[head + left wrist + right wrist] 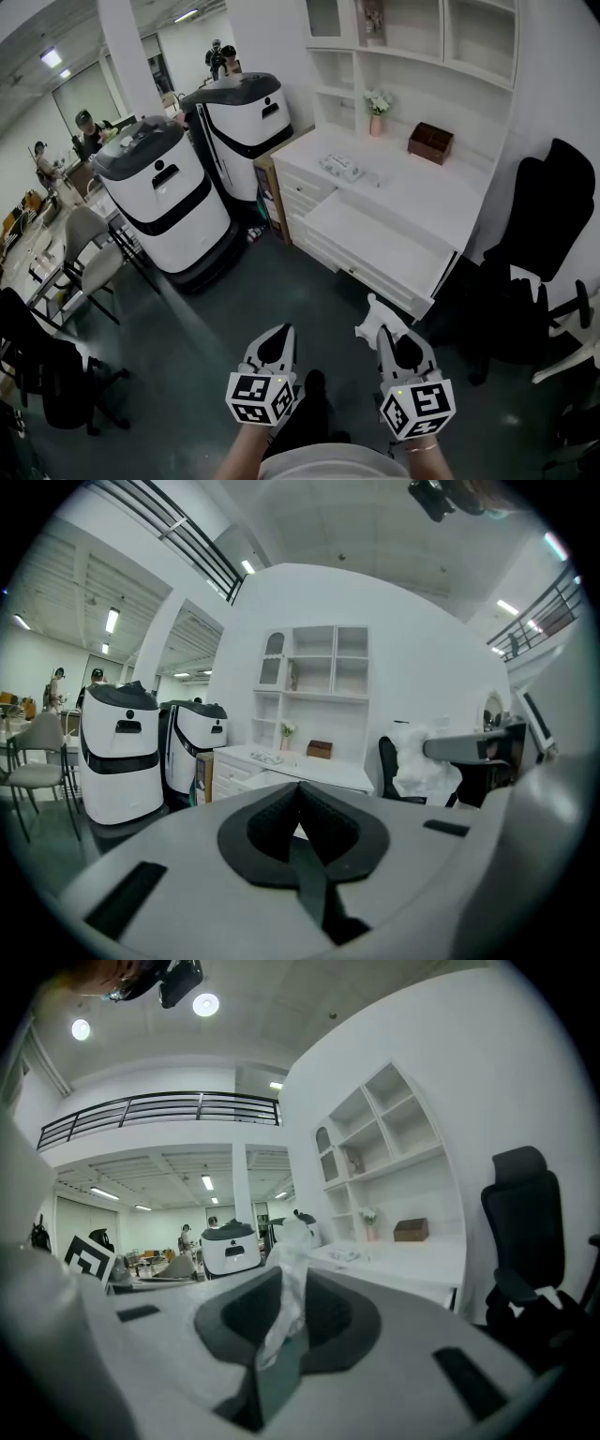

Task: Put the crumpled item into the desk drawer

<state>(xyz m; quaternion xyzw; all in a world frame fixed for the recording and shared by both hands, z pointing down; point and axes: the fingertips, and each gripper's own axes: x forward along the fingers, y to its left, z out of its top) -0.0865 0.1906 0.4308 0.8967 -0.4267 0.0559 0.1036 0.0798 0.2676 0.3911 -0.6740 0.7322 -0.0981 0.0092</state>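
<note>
**A:** Head view. Seeing the paper wad [373, 314] pinched at the tip of the right tongs [382, 328], over the floor, well short of the open drawer [375, 278]. Left tongs [284, 330] shut, empty.

**B:** Risk there?

**A:** Long carry with a floppy load. Could snag on the drawer's front edge going in. Could land on the floor with an early release. Also working close to a black chair [530, 244] just right of the desk [441, 187].

**B:** Left gripper view?

**A:** Jaws pressed together, nothing between. Shows the wad [417, 761] off to the right, in the other tongs. No help against a slip without opening first.

**B:** Right gripper view?

**A:** Clamped on the wad [289, 1279], but only on a thin lower strip, with the rest sticking up loose past the jaws. Looks light and springy, so probably pulls free on a quick swing or a brush against the drawer. Also covers the middle of that camera's view, so harder to judge the approach.

**B:** Fix?

**A:** Move slow, pass clear over the drawer front, let go only well inside.
</note>
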